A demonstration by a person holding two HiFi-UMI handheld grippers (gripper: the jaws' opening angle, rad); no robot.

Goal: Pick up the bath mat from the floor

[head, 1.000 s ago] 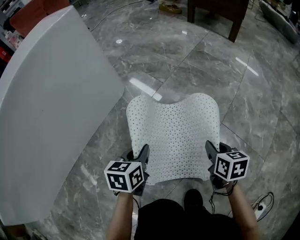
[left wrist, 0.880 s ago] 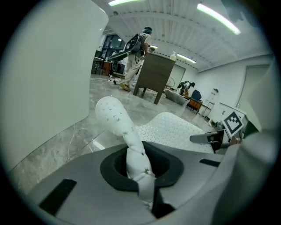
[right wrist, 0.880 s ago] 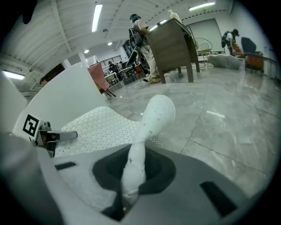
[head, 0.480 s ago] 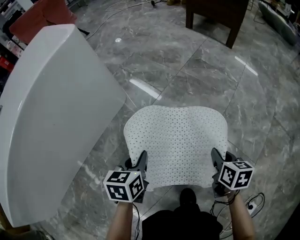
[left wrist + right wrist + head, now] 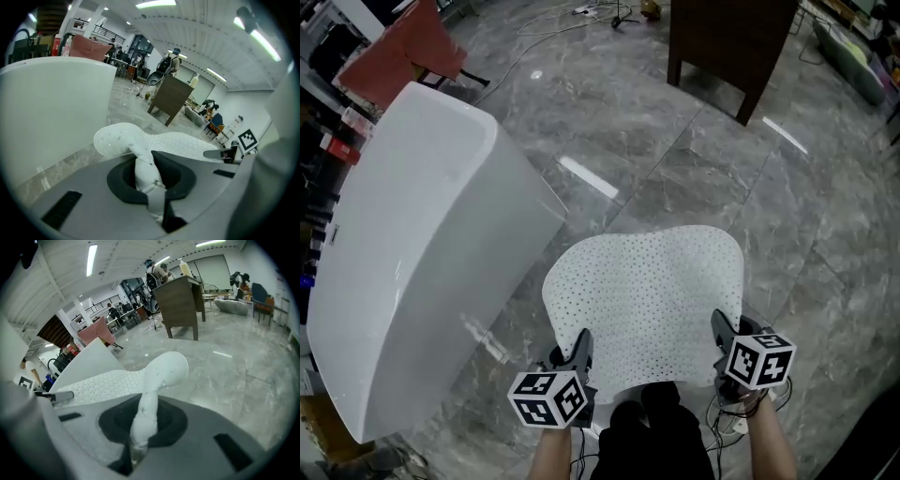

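Bath mat (image 5: 647, 295) stretches forward from left gripper (image 5: 580, 349), clenched on near-left corner, and right gripper (image 5: 719, 330), clenched on near-right corner.

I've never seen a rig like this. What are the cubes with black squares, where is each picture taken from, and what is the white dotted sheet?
A person holds a two-jaw gripper in each hand; the cubes are part of them. The head view looks down from the person's head at the left gripper and right gripper. The other two views ride on the grippers. Each gripper is shut on a near corner of the bath mat, held over the floor beside a white bathtub.
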